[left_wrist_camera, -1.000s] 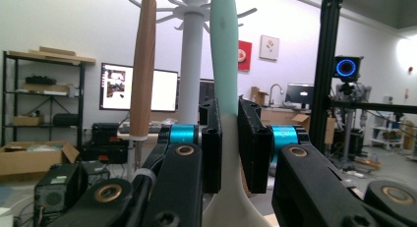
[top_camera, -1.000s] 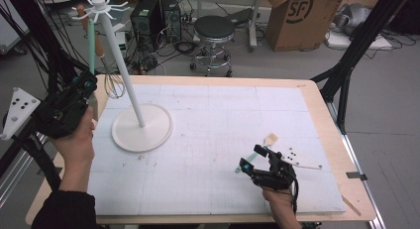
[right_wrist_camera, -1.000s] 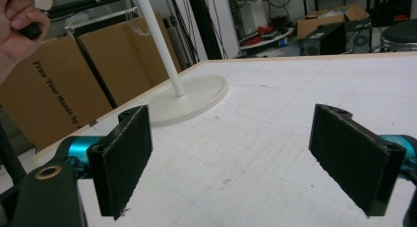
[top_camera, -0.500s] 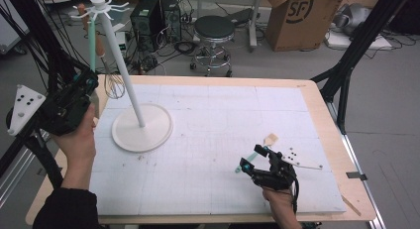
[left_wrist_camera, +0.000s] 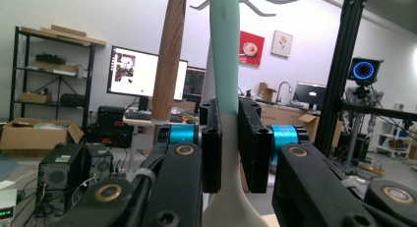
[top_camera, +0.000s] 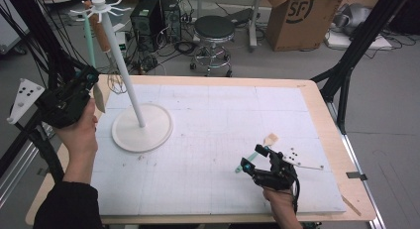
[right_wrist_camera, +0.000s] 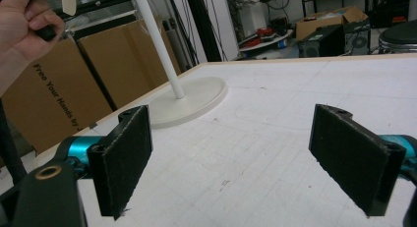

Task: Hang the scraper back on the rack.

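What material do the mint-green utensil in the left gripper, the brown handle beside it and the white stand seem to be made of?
Mint-green utensil: probably silicone or plastic; smooth, matte, one even colour. Brown handle: likely wood; fine lengthwise grain, dull finish. White stand: perhaps painted metal or plastic; uniform white with a slight sheen, so it stays open. The left gripper is shut on the green utensil.

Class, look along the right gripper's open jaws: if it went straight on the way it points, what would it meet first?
Probably the stand's round base. The right gripper points low across the bare white mat, with nothing nearer in its line; depth is hard to judge.
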